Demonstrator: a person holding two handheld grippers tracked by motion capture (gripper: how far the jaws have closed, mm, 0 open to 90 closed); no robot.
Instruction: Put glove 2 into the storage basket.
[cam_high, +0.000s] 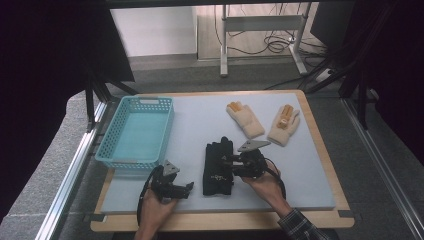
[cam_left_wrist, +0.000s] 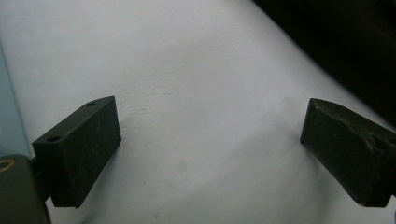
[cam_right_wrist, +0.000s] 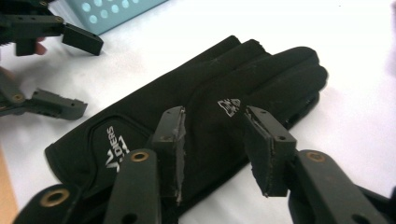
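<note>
Black glove (cam_high: 217, 167) lies flat on the pale blue-grey mat (cam_high: 305, 185), near-centre of the table, w/ a second black glove apparently stacked under it, edges showing along the fingers in the right gripper view. Its long axis runs roughly away from the person: cuff at the near end, fingertips pointing to the far side. Right gripper (cam_high: 235, 162) is at the glove's right edge about mid-length, reaching in from the right, so it's clearly the nearer tool; in the right gripper view its jaws stand part-open right over the back of the glove (cam_right_wrist: 196, 112), one pad either side of the small white logo, nothing pinched yet as far as I can tell. Left gripper (cam_high: 187, 187) sits just left of the cuff end, near but apart from the glove, jaws wide open w/ bare mat (cam_left_wrist: 201, 93) between them. Judgement: next move is prob. a pinch across the glove's width, i.e. square to the long axis, then a carry left to the turquoise basket (cam_high: 137, 155), which stands well left of the glove, empty. Glove is soft, matte synthetic fabric w/ white lettering by the cuff; limp, likely to drape and maybe leave the lower one behind. Basket is rigid plastic w/ perforated walls. Two cream knit gloves w/ orange fingertips (cam_high: 246, 119) (cam_high: 284, 124) lie far side, well apart from both grippers, fuzzy and thick.
</note>
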